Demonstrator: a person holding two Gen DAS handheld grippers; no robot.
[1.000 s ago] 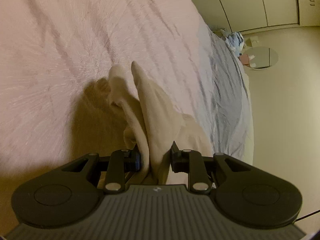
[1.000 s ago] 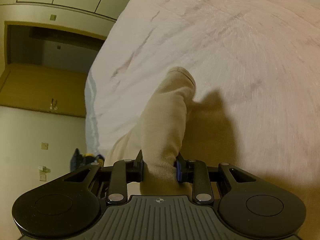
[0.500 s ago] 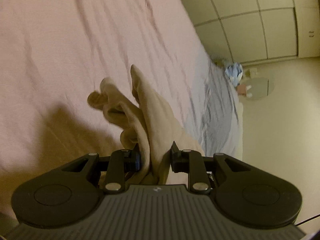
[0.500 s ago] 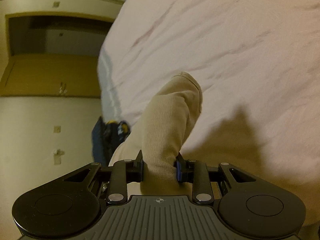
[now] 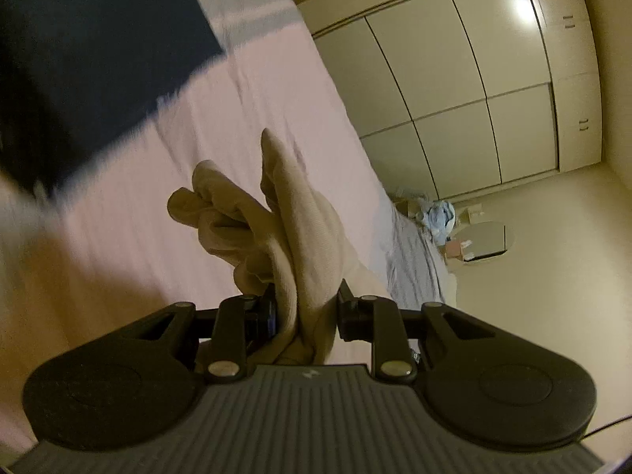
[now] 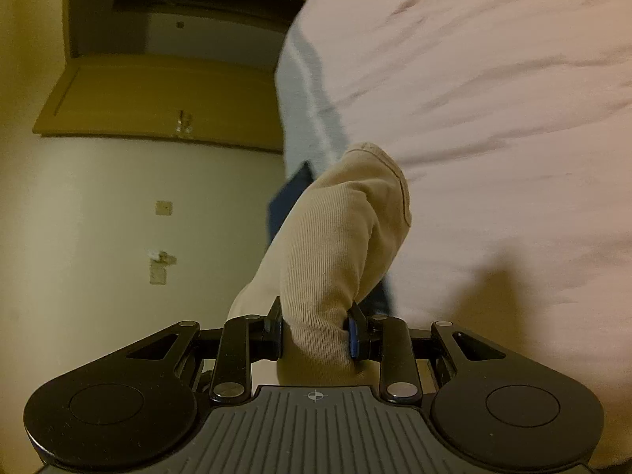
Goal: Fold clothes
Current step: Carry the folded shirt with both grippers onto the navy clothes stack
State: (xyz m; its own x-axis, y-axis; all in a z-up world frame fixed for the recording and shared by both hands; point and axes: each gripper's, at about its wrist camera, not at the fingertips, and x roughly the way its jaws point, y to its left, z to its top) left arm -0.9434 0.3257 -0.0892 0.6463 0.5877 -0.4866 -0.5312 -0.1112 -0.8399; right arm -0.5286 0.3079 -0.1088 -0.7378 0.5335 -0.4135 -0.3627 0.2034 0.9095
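Both tongs, left [image 5: 306,310] and right [image 6: 316,330], are clamped on bunched parts of a beige ribbed knit garment [image 6: 339,237] held above the pink-sheeted bed [image 6: 493,118]. Bunched grips may slip or lay the cloth down creased.

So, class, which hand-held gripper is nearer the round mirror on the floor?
Probably left: the round mirror lies ahead-right of the left hand-held gripper, beyond the pink-covered bed's corner; the right hand-held gripper faces an open wooden door, no mirror in view.
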